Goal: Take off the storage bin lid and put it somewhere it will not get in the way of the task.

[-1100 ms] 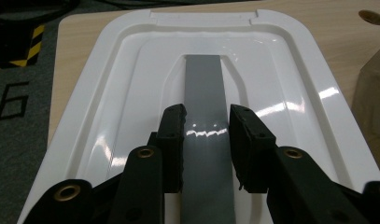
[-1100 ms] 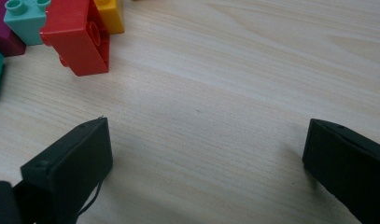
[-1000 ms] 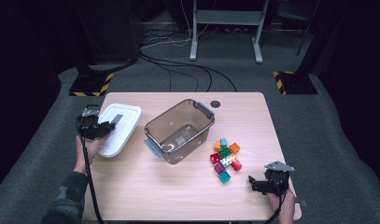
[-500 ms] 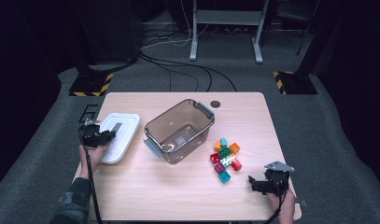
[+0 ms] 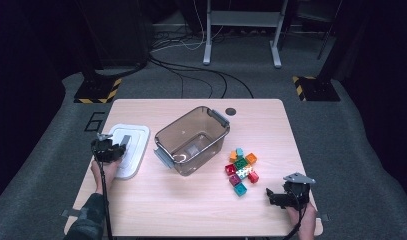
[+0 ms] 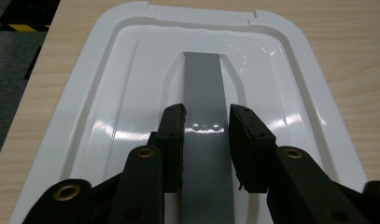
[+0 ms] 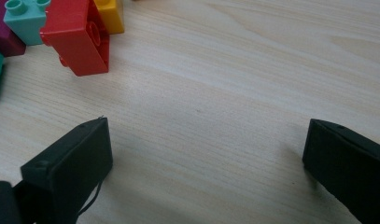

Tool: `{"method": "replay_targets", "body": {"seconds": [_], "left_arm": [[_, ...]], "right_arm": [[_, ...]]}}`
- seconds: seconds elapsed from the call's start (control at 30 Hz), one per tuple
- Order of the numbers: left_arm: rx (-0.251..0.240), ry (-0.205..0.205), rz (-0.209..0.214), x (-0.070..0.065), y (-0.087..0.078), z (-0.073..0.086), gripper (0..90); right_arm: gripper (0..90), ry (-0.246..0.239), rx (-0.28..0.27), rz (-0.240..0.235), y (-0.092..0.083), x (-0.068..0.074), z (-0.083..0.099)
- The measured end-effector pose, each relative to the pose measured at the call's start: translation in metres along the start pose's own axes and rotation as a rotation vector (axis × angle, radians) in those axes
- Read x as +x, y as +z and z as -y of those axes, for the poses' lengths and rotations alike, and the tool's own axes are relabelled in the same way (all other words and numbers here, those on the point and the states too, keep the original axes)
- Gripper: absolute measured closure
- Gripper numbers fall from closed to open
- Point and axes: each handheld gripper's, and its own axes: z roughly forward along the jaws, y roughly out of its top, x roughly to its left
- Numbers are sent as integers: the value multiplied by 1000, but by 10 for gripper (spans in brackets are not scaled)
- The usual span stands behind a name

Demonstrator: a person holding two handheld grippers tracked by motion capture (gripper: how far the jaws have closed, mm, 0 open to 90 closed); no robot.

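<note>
The lid (image 6: 131,98), filling the middle of the left gripper view, is glossy white plastic with bright glare patches, and a matt grey strip (image 6: 204,121) runs down its centre. The table (image 5: 271,135) is pale wood-grain laminate, smooth. At centre of the high view the bin (image 5: 193,140) is smoky translucent plastic. The bricks (image 5: 241,167) to its right are shiny coloured plastic.

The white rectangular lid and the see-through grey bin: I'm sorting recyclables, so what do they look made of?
The white rectangular lid looks like glossy moulded plastic: bright glare, rounded pressed ridges. Its grey centre strip seems a duller plastic, possibly a handle. The see-through grey bin appears to be tinted clear plastic, since the table shows through its walls.
</note>
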Motion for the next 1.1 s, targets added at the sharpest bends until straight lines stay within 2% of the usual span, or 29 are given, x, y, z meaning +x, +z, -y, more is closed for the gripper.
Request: {"method": "replay_targets", "body": {"seconds": [0.27,0.3,0.33,0.37,0.4,0.43,0.53,0.57,0.7,0.77,0.83,0.97,1.0,1.1], "left_arm": [[-3,25,-9,-2,0,1,655],[6,31,2,-3,0,0,601],[6,31,2,-3,0,0,565],[13,35,-5,-4,0,0,565],[19,33,-13,-5,-1,-1,491],[20,24,0,-6,-2,-1,491],[50,35,25,-9,-4,-1,344],[55,49,40,-11,-5,2,327],[51,57,61,-13,-10,6,269],[42,59,78,-14,-15,8,195],[39,60,101,-16,-21,9,175],[16,93,146,-24,-37,16,136],[16,93,146,-24,-37,16,125],[18,127,163,-31,-46,20,80]], "right_arm": [[27,5,-5,-6,0,1,0],[67,-15,-14,-22,-1,1,0],[67,-15,-14,-22,-1,1,0],[73,-25,-17,-29,-2,2,1],[65,-18,-17,-26,-2,2,1],[65,-18,-17,-26,-2,2,1],[65,-15,-15,-19,-2,2,0],[64,-15,-14,-20,-1,2,0],[65,-18,-14,-24,-1,2,0],[64,-16,-17,-23,-1,1,0],[63,-11,-16,-17,0,1,-1],[55,-7,-16,-11,0,1,-1],[55,-7,-16,-11,0,1,-1],[54,-7,-14,-7,-1,2,0]]}}
